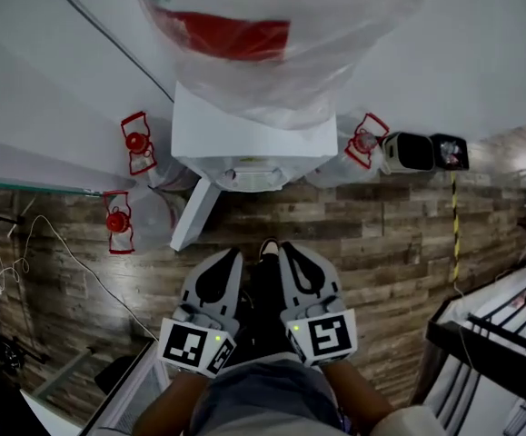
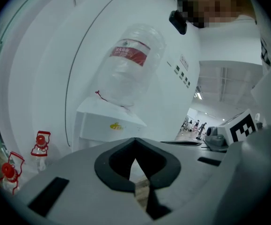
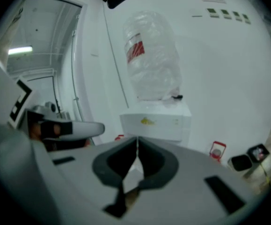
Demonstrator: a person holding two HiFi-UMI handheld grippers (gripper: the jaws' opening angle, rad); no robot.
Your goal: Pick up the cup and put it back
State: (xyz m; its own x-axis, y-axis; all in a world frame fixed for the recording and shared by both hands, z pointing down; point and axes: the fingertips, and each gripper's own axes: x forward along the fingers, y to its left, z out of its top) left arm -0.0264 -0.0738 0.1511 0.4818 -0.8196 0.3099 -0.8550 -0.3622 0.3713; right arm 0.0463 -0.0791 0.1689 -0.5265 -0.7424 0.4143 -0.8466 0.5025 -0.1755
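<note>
Two grippers sit side by side low in the head view, one in each of our hands, both pointing toward the wall over the plank floor (image 1: 381,234).

Far left, a thin cable (image 1: 58,239) trails across the planks. Next come a red-capped jug (image 1: 136,142) against the wall and a second jug (image 1: 118,222) just nearer us. Then comes the white water dispenser (image 1: 244,139) with its big clear bottle (image 1: 272,34) upended on top, red label showing.

Our left gripper (image 1: 233,260) is closed with nothing in it. In the left gripper view its dark pads (image 2: 108,168) meet at the tips, and only floor shows through the gap behind them. Just beside it, our right gripper (image 1: 286,252) is the same: the right gripper view shows its pads (image 3: 162,165) pressed together at the tip and empty.

Right of the dispenser stands a third jug (image 1: 365,140). A pale boxy device (image 1: 408,153) is next to it, with a dark device (image 1: 450,151) touching its far side. A yellow-and-black strip (image 1: 454,225) runs down the floor below them.

We cannot find the cup in any of the three views.
</note>
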